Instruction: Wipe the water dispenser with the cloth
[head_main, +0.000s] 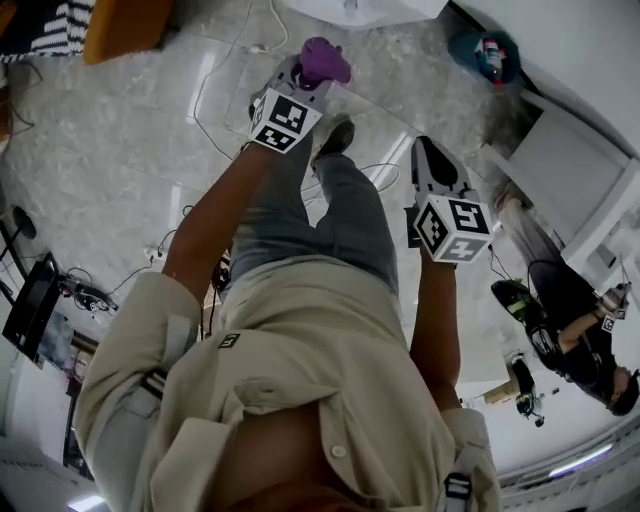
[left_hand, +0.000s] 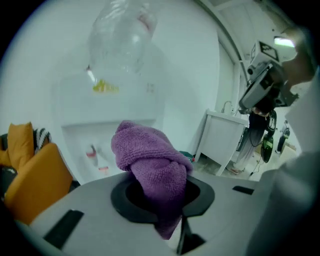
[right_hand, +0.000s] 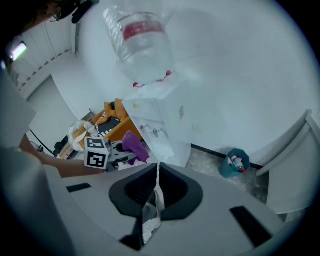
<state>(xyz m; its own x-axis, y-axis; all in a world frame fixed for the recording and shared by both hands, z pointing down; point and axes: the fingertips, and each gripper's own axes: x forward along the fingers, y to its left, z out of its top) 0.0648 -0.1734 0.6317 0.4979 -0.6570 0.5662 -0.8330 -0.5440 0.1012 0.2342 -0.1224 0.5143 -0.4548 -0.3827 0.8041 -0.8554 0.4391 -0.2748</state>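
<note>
Both arms reach forward. The left gripper (head_main: 306, 80), farther out, pinches the purple cloth (left_hand: 150, 162), held short of the water dispenser (left_hand: 112, 107). The right gripper (right_hand: 156, 192) sits nearer the body, its 2 jaws pressed together.

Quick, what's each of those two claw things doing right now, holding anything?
Left gripper: shut on the purple cloth.
Right gripper: shut, jaws together; a white strip sits there, maybe only padding.
</note>
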